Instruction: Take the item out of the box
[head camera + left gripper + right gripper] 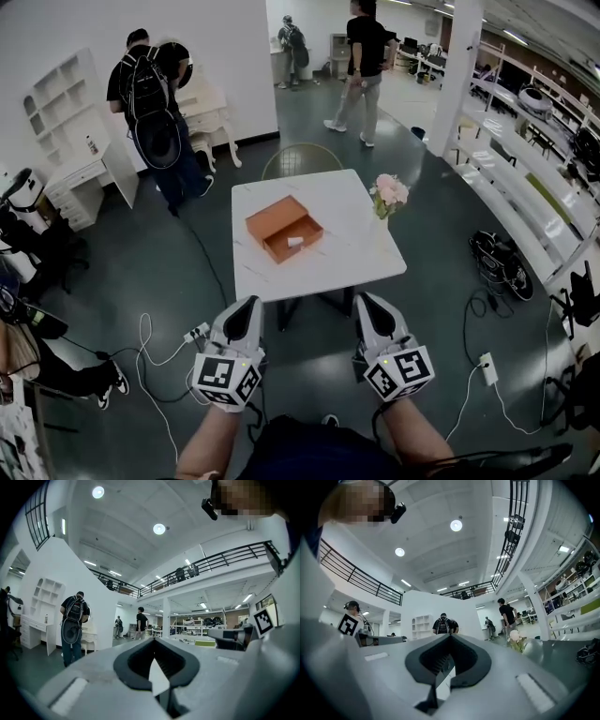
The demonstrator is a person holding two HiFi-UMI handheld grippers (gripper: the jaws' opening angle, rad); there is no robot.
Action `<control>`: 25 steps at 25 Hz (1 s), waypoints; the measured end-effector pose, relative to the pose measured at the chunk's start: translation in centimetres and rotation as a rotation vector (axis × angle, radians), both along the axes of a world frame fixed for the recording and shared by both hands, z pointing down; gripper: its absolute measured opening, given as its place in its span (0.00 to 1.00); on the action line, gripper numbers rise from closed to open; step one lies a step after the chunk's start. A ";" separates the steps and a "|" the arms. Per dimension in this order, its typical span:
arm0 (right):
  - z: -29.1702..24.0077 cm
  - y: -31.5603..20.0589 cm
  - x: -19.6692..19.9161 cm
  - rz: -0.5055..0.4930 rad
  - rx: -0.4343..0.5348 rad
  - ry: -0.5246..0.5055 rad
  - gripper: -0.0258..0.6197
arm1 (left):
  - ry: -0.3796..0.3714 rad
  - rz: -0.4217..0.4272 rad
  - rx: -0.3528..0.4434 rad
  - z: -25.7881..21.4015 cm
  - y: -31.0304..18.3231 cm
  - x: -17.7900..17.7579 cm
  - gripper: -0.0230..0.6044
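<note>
An open orange box (284,228) lies on the white table (347,202), with a small white item (295,242) inside its tray. My left gripper (246,305) is held low in front of the table's near edge, well short of the box, and its jaws are shut with nothing in them. My right gripper (366,302) is level with it on the right, also shut and empty. In the left gripper view the left gripper (153,641) points at the room, jaw tips together. The right gripper (450,638) looks the same in the right gripper view.
A vase of pink flowers (389,192) stands at the table's right edge. A round-backed chair (302,159) sits behind the table. A person with a backpack (155,112) stands at the back left. Cables and a power strip (197,333) lie on the floor by the table.
</note>
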State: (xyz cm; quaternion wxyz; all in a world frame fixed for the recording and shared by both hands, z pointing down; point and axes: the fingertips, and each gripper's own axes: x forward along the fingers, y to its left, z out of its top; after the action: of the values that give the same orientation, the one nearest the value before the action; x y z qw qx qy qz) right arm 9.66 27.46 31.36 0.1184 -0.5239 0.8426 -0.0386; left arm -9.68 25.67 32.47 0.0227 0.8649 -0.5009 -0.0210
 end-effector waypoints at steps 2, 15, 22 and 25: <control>0.3 0.1 0.4 -0.008 -0.005 -0.003 0.04 | -0.007 -0.005 -0.003 0.2 0.4 0.4 0.04; 1.6 -5.5 -0.4 0.008 -0.051 0.005 0.04 | -0.016 0.009 -0.035 1.4 -5.6 -0.7 0.04; 1.3 -12.0 -3.0 0.054 -0.051 0.034 0.04 | -0.004 0.045 -0.010 1.3 -13.2 -3.4 0.04; 1.4 -14.5 -4.3 0.074 -0.057 0.041 0.04 | 0.007 0.061 -0.008 1.4 -16.2 -4.8 0.04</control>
State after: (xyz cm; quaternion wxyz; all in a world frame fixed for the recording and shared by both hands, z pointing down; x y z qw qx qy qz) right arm 5.35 12.95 32.74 0.0873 -0.5584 0.8236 -0.0473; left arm -14.51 9.43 33.87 0.0288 0.8797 -0.4742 -0.0213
